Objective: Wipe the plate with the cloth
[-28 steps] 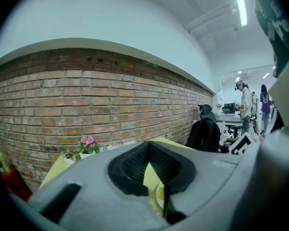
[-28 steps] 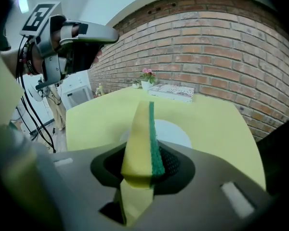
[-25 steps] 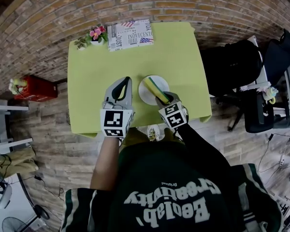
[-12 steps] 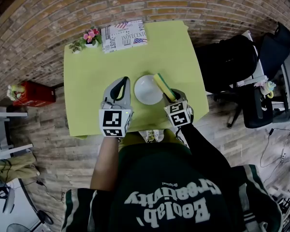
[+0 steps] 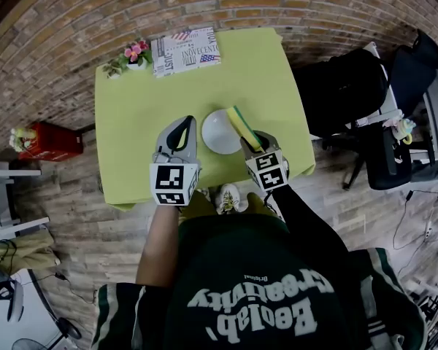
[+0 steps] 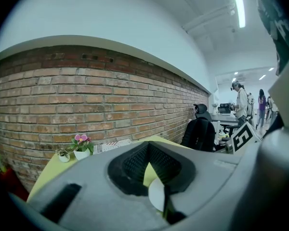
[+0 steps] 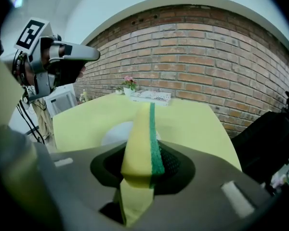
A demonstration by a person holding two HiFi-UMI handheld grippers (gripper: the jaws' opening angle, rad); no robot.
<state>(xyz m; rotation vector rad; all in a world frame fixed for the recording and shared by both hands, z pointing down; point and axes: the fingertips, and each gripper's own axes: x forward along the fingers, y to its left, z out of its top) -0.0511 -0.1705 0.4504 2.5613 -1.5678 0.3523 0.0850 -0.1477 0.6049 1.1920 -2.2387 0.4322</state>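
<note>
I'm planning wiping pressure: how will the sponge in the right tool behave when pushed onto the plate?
Probably soft: the sponge seems to pinch in where the right tool grips it. Held by one end, its free end may bend on contact.

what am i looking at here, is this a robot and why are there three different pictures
It is not a robot. A person holds a hand-held gripper in each hand. The head view comes from a camera on the person's head, looking down at a yellow-green table. The other two pictures come from a camera riding on each gripper, looking along its jaws. On the table are a white plate and, at the far edge, a small flower pot and a printed packet. The right gripper is closed on a yellow and green sponge, held at the plate's right edge. The left gripper is closed and empty, just left of the plate.
</note>
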